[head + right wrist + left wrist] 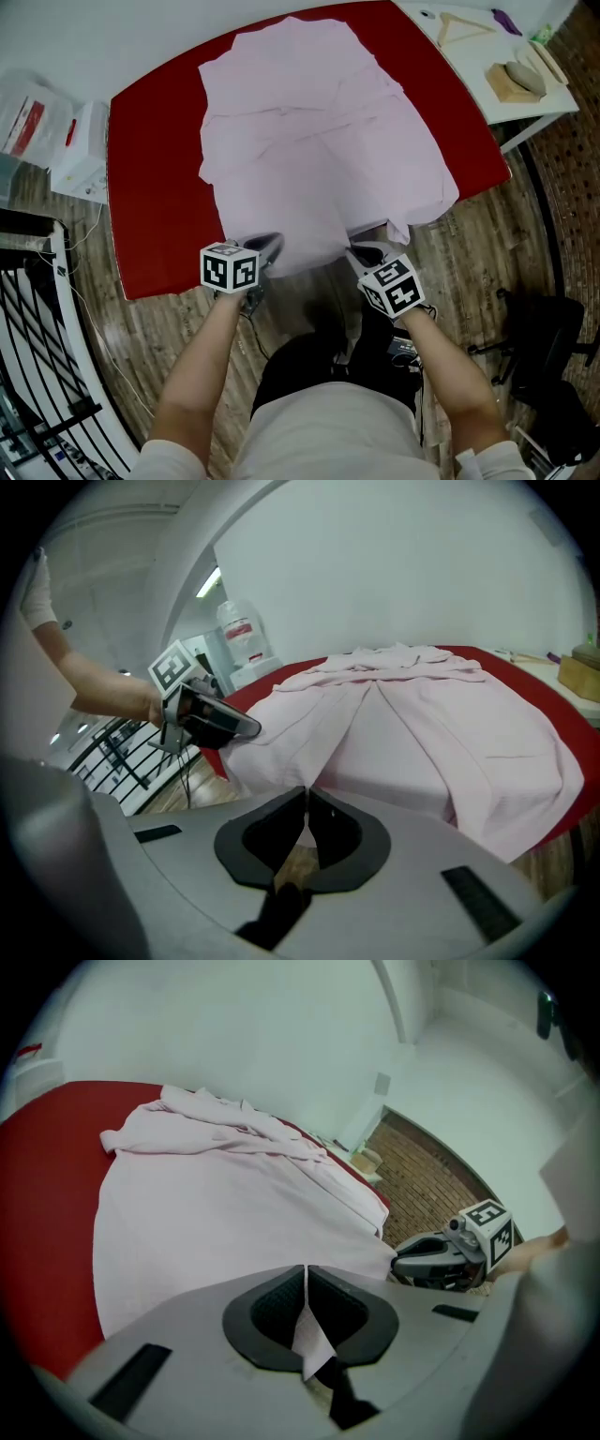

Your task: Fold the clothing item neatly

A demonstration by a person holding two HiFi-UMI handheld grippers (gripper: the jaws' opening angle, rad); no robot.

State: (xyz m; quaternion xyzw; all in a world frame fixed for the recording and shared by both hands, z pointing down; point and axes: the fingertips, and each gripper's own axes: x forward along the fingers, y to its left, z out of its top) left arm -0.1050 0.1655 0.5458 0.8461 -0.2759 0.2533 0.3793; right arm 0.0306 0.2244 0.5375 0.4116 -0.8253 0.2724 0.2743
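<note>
the pink shirt (pixel 319 141) lies spread on the red bench (pixel 159 187), its hem overhanging at 6 o'clock. my left gripper (pixel 267 246) is clamped on the hem at 7 o'clock, and my right gripper (pixel 367 251) at 5. i judge the cloth light, limp and likely to sag, so the hem corners are the best hold.

The pink garment (pixel 319 141) hangs over the near edge of the red table (pixel 155 187) and hides that edge. The upper right picture border cuts off the white side table (pixel 469 70), and the objects on it are too small to identify. The right border cuts off the black chair (pixel 553 347).
</note>
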